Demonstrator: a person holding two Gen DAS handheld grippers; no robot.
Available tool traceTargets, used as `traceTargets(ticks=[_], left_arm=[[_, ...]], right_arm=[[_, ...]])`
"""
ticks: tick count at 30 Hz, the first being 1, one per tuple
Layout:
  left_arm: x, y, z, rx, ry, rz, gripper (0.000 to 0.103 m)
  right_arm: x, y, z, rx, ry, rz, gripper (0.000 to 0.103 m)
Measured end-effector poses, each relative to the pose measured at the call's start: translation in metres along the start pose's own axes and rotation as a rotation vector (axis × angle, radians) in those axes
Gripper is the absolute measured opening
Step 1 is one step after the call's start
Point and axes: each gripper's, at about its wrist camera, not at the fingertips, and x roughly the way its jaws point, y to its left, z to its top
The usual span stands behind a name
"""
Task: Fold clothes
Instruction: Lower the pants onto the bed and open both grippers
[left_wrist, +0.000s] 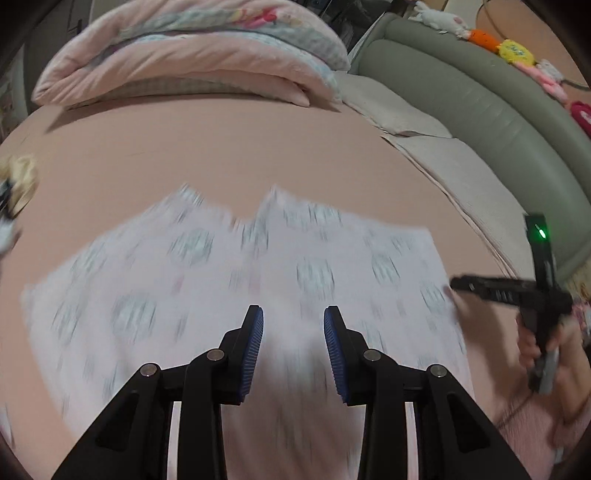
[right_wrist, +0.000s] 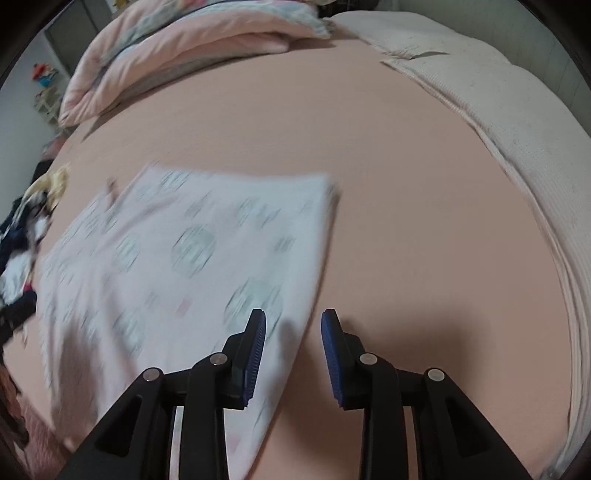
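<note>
A pale pink garment with a grey-green round print (left_wrist: 236, 273) lies spread flat on the pink bed sheet (left_wrist: 221, 147); it is blurred by motion. My left gripper (left_wrist: 293, 314) is open and empty above the garment's near middle. The right gripper's black body (left_wrist: 517, 288) shows at the garment's right edge in the left wrist view. In the right wrist view the garment (right_wrist: 192, 251) lies to the left, and my right gripper (right_wrist: 293, 317) is open and empty, over the garment's right edge.
A folded pink quilt (left_wrist: 184, 55) lies at the far side of the bed. A beige blanket (right_wrist: 498, 110) runs along the right side by a grey-green padded headboard (left_wrist: 480, 96) with plush toys (left_wrist: 513, 51). A pile of clothes (right_wrist: 26, 236) sits at the left.
</note>
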Motion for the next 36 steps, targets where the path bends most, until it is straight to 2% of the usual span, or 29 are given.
traceTargets(ticks=[2,6,11,12,13,14,15,17,19,22,23,25,27,28,30,32,34,36], left_arm=[[0.031,0.001,0.028,0.013,0.008,0.028,0.031],[0.089,0.006,0.07,0.048,0.054,0.08,0.031],[0.14,0.009,0.085,0.097,0.15,0.092,0.031],[0.145,0.008,0.085,0.109,0.155,0.093,0.031],[0.144,0.005,0.084,0.126,0.139,0.087,0.03],[0.142,0.003,0.084,0.138,0.126,0.075,0.015],[0.14,0.0,0.086,0.14,0.121,0.053,0.005],[0.132,-0.004,0.089,0.149,0.086,0.039,0.005],[0.124,-0.006,0.094,0.159,0.044,0.027,0.005],[0.136,0.001,0.098,0.139,0.058,0.025,0.006],[0.144,0.004,0.097,0.133,0.075,0.028,0.009],[0.16,0.009,0.092,0.122,0.119,0.018,0.009],[0.152,0.011,0.1,0.089,0.13,0.005,0.011],[0.141,0.013,0.104,0.059,0.132,0.0,0.011],[0.109,0.012,0.102,0.052,0.057,-0.016,0.013],[0.069,0.0,0.085,0.102,0.011,-0.013,0.017],[0.04,-0.023,0.051,0.205,0.043,-0.025,0.017],[0.025,-0.045,0.014,0.311,0.082,-0.034,0.017]], right_arm=[[0.013,-0.012,0.018,0.039,0.001,0.013,0.031],[0.044,-0.029,0.04,0.082,0.025,0.108,0.032],[0.051,-0.025,0.048,0.058,0.0,0.165,0.032],[0.052,-0.024,0.05,0.052,-0.007,0.175,0.032],[0.053,-0.023,0.051,0.046,-0.013,0.186,0.027],[0.053,-0.022,0.053,0.04,-0.02,0.196,0.017],[0.054,-0.02,0.054,0.034,-0.027,0.206,0.005],[0.053,-0.018,0.058,0.022,-0.051,0.213,0.005],[0.039,-0.017,0.063,0.012,-0.133,0.152,0.004],[0.021,-0.02,0.067,0.024,-0.207,0.137,0.004],[0.024,-0.021,0.067,0.022,-0.2,0.128,0.004],[0.048,-0.024,0.065,0.045,-0.131,0.117,0.005],[0.073,-0.029,0.059,0.067,-0.068,0.133,0.005],[0.069,-0.032,0.059,0.092,-0.085,0.159,0.008],[0.053,-0.037,0.06,0.13,-0.134,0.165,0.016],[0.029,-0.039,0.059,0.158,-0.194,0.142,0.016],[-0.004,-0.036,0.049,0.164,-0.27,0.1,0.017],[-0.02,-0.017,0.024,0.137,-0.254,0.137,0.017]])
